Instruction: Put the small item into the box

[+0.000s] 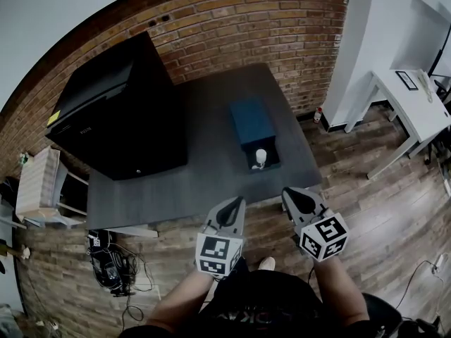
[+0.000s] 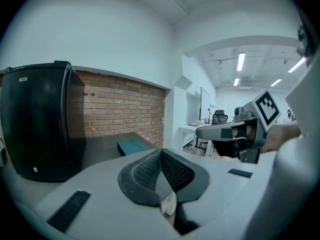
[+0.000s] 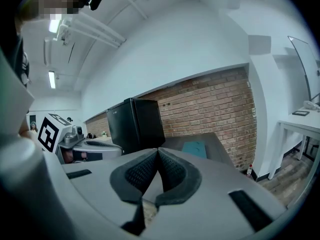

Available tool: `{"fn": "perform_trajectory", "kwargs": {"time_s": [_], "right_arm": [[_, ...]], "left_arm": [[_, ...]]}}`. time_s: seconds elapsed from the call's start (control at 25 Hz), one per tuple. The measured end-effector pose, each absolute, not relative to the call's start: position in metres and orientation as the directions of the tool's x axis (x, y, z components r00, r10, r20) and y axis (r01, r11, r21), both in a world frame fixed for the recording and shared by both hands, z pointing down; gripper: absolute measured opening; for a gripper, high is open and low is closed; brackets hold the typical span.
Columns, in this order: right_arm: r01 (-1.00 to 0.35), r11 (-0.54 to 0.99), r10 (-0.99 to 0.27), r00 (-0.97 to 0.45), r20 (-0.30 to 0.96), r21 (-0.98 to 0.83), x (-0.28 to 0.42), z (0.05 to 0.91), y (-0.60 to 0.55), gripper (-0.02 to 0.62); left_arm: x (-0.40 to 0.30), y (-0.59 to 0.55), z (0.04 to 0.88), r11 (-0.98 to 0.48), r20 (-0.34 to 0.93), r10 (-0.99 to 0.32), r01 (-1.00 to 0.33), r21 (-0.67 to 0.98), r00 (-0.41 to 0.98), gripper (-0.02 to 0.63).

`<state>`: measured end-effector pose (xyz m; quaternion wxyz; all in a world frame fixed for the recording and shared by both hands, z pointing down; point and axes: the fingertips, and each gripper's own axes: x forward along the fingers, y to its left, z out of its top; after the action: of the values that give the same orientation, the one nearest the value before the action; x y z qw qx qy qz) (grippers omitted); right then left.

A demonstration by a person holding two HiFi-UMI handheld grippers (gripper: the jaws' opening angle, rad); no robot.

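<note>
Sitting at blue box (image 1: 251,120), small white item (image 1: 261,156) (inside, unclear)

A small white item (image 1: 261,157) at the six o'clock end of the blue box (image 1: 252,122) is too small to identify, and whether it lies inside the box or on top cannot be told. The black cabinet (image 1: 116,115) hides the table's (image 1: 211,178) ten o'clock corner. The white desk (image 1: 412,104) is cut off at the three o'clock edge, the person's forearms (image 1: 180,301) at six o'clock. A tiny bottle (image 1: 318,115) by the wall is too small to read. In the left gripper view, the grey body of the left gripper (image 2: 161,153) covers the box's near end.
</note>
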<state>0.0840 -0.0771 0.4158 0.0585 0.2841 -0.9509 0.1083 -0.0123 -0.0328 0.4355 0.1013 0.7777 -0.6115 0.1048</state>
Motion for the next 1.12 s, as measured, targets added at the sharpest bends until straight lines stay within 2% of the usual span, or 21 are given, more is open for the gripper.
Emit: {"fn": "perform_trajectory", "kwargs": {"time_s": [1.12], "right_arm": [[-0.544, 0.818, -0.516, -0.838, 0.179, -0.186, 0.073, 0.423, -0.085, 0.018]], "left_arm": [[-0.020, -0.040, 0.433, -0.237, 0.280, -0.931, -0.971, 0.025, 0.235, 0.034]]}}
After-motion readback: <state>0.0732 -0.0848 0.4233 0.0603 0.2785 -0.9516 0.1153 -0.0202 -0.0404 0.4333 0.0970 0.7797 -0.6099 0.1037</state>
